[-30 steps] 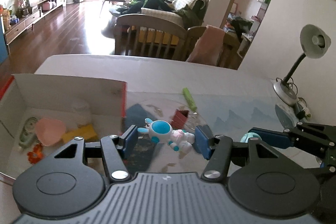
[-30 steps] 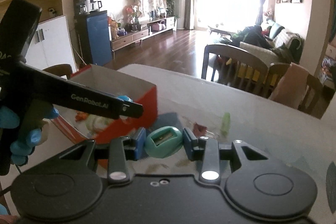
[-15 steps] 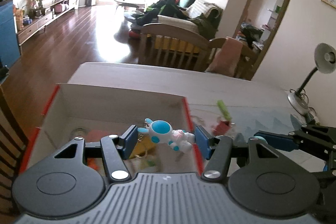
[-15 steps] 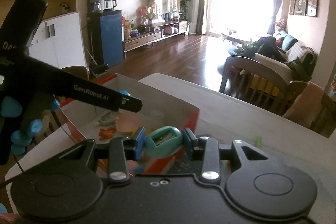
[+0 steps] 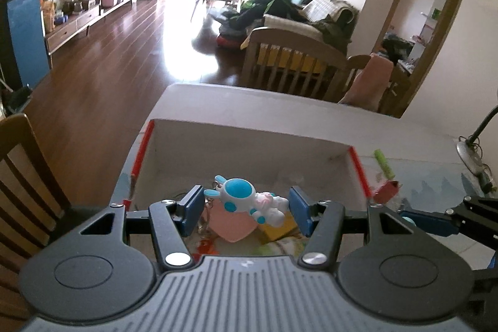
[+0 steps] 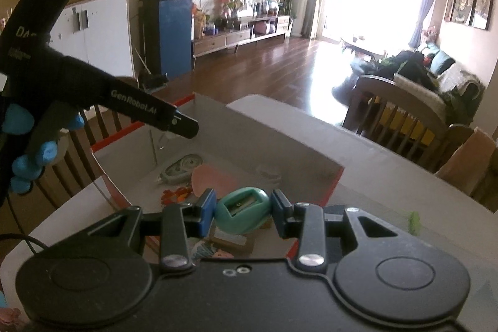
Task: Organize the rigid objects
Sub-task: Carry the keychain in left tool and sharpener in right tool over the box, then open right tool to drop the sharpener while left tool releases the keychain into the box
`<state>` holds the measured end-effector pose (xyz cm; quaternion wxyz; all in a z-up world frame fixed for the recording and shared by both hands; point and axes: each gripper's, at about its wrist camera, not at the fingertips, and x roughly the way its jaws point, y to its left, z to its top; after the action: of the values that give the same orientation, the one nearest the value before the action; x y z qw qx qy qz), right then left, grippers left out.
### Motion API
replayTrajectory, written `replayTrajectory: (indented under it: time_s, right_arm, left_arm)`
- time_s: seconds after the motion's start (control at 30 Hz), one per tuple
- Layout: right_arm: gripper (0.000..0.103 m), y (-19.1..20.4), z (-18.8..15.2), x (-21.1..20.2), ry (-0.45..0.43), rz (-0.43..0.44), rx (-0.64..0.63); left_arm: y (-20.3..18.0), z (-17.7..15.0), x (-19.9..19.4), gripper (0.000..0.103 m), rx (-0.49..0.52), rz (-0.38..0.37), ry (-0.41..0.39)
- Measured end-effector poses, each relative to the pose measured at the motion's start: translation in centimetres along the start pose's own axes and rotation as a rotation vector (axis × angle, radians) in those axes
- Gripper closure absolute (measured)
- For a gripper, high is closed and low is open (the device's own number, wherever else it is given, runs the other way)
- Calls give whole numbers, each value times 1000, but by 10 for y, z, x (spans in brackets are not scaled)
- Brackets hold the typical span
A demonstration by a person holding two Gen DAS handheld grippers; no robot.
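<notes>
We hold two things at once, and both hang over the open box (image 5: 249, 145), which lies directly beneath and ahead of our fingertips. Our left gripper (image 5: 244, 207) is clamped on a small blue-and-white rabbit toy (image 5: 246, 199), its long axis running across the gap from one pad to the other, ears toward our left finger and feet toward our right. Our right gripper (image 6: 242, 210) is closed on a teal pencil sharpener (image 6: 242, 210), blade slot facing up toward the camera. The relation that matters for the coming release is vertical: straight below the rabbit toy lie a pink heart-shaped piece (image 5: 233, 226) and a yellow block (image 5: 280, 227), so we judge it would drop onto them rather than onto bare floor of the box. Under the sharpener we see the near corner of the box, with the red rim (image 6: 294, 245) just beside our right finger, so that one sits closer to the edge and may want carrying further in. The left gripper is the deeper of the two over the box. A green stick (image 5: 383, 162) and a small red thing (image 5: 387, 190) lie outside the box to our right, on the table (image 5: 420, 145). How high either gripper is above the contents we cannot tell; the gripper bodies hide the near wall and much of the box floor, and the small items under the sharpener are too cut off to name.
</notes>
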<state>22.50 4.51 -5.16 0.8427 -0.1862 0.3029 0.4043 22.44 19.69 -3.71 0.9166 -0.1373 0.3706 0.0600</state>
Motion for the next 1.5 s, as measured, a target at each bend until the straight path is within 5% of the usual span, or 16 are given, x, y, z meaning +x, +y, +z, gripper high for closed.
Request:
replayTrajectory:
  time_s: [0.7,1.2,1.5]
  right_arm:
    - [65,-2,8,105,159,-25,36]
    - [65,2,4,119,222,-21,22]
    - [60,0,4,113,217,-13,38]
  left_arm:
    - [12,-29,62,44,149,21,111]
    - [25,-44,89,44,116,10,260]
    - [22,-44,90,44,120,37,275]
